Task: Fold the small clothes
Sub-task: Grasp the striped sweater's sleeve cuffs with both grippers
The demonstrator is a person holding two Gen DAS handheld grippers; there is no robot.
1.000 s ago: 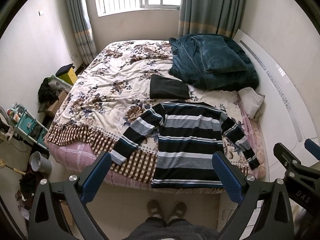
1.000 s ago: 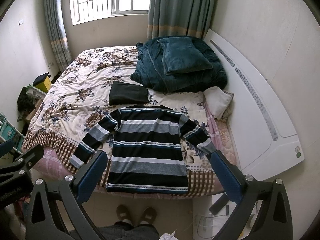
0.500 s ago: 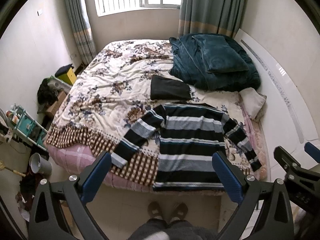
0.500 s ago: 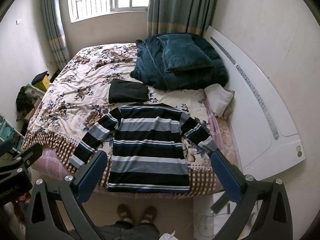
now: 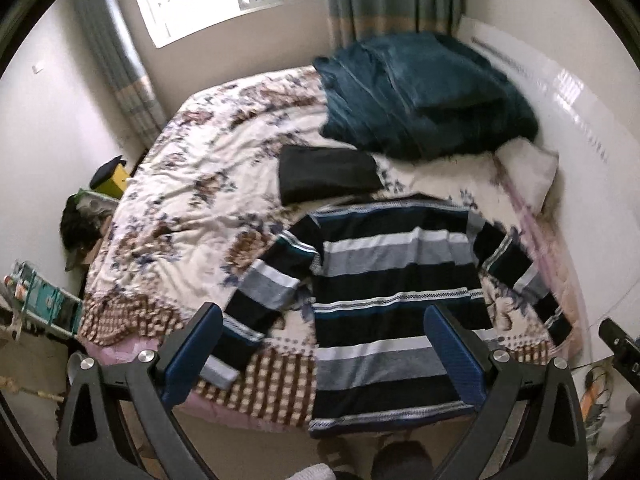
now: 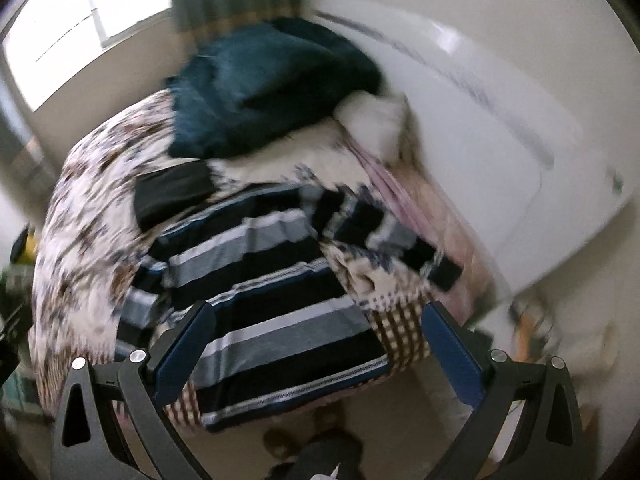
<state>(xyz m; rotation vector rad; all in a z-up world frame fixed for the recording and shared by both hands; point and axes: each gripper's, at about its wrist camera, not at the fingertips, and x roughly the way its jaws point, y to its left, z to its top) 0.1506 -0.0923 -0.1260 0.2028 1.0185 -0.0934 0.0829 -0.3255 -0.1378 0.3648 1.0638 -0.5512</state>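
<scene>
I judge the folding has barely begun. The striped sweater [image 5: 396, 280] lies flat on the bed [image 5: 192, 200], sleeves out and hem at the near edge, unfolded. A dark folded garment [image 5: 326, 174] beyond its collar looks done. My left hand-held gripper [image 5: 322, 354] and right hand-held gripper [image 6: 318, 350] are both spread wide, hanging above the hem and touching nothing. Both sleeves and body remain.

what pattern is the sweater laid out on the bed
The sweater has wide horizontal stripes in black, grey and white; the left wrist view shows it best.
</scene>
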